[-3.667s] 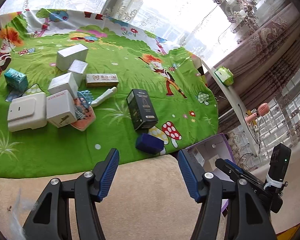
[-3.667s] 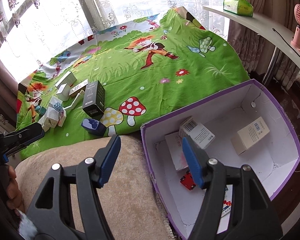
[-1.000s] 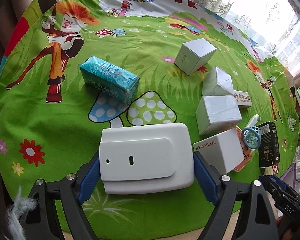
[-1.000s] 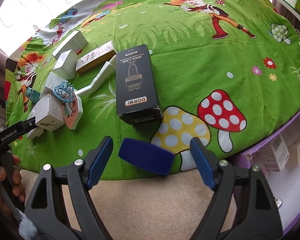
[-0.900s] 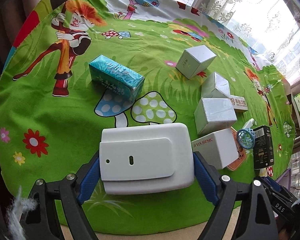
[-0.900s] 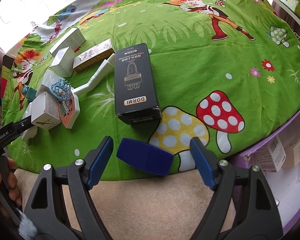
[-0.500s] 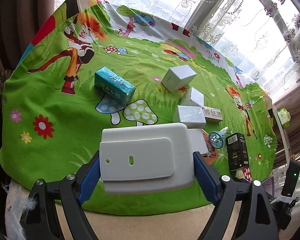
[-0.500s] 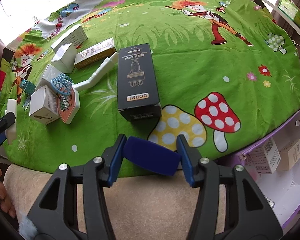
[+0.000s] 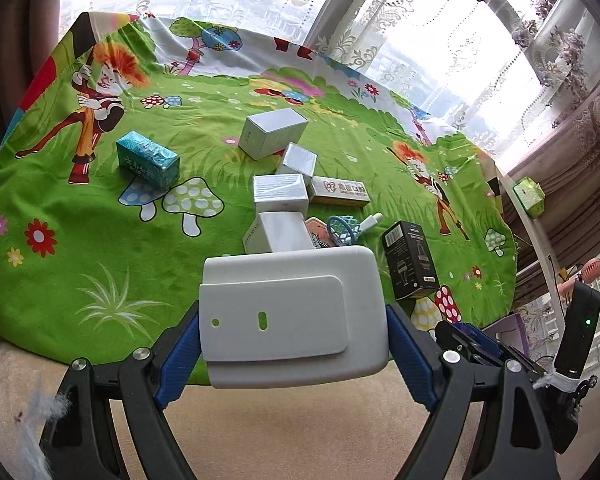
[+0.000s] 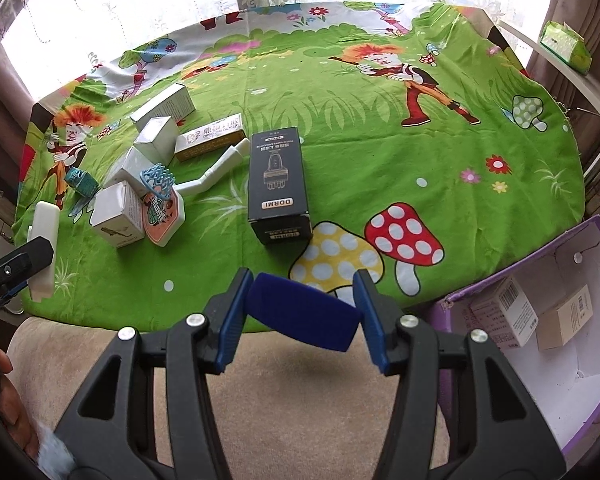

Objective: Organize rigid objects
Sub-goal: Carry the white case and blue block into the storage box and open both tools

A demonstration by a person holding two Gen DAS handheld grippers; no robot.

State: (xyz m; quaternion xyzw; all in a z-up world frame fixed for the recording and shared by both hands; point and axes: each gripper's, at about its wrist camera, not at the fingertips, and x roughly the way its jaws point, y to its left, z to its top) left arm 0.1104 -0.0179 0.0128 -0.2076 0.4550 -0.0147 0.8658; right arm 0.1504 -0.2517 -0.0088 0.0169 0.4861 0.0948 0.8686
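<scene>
My left gripper (image 9: 294, 344) is shut on a flat white plastic case (image 9: 292, 316) and holds it above the near edge of the green cartoon cloth (image 9: 80, 248); the case also shows edge-on in the right wrist view (image 10: 44, 248). My right gripper (image 10: 300, 316) is shut on a dark blue case (image 10: 304, 312), lifted over the cloth's near edge. A purple-rimmed cardboard box (image 10: 532, 260) with several small cartons inside stands at the lower right.
On the cloth lie a black DORMI box (image 10: 278, 184), several white and silver cartons (image 9: 280, 192), a teal packet (image 9: 148, 158), a gold toothpaste box (image 10: 210, 136), a white tube (image 10: 220, 170) and an orange card with a blue comb (image 10: 160, 200). Beige sofa lies below.
My left gripper has lifted the white case up and back off the cloth. My right gripper closed on the blue case and raised it slightly.
</scene>
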